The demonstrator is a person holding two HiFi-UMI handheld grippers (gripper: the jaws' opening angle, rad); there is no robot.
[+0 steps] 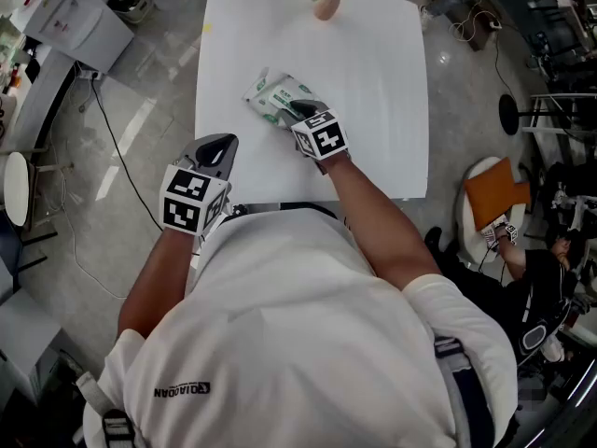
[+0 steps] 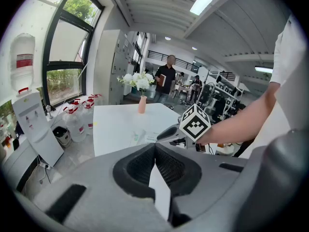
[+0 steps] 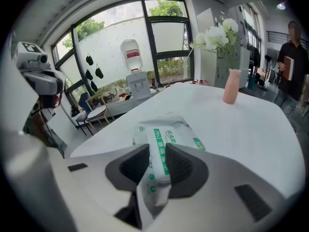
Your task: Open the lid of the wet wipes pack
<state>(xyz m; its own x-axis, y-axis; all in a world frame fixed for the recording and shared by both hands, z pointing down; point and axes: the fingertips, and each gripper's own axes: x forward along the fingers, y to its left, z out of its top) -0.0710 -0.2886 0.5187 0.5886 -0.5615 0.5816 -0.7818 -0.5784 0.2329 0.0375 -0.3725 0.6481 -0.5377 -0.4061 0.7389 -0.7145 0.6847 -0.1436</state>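
Observation:
The wet wipes pack [image 1: 273, 94], white with green print, lies flat on the white table [image 1: 373, 110] near its middle. My right gripper [image 1: 300, 110] rests on the pack's near end. In the right gripper view the raised lid [image 3: 161, 146] with its green stripe sits between the two pads, which touch its sides, so the right gripper [image 3: 157, 152] is shut on it. My left gripper [image 1: 220, 147] hovers at the table's front left edge, apart from the pack. Its jaws meet at the tips, so the left gripper [image 2: 155, 146] is shut with nothing in it. The left gripper view also shows the pack [image 2: 141, 137].
A pink vase with white flowers [image 1: 326, 6] stands at the table's far edge. A water dispenser [image 1: 79, 17] and a cable on the floor lie to the left. An orange-seated chair [image 1: 494, 192] stands on the right. A person [image 2: 166, 79] stands beyond the table.

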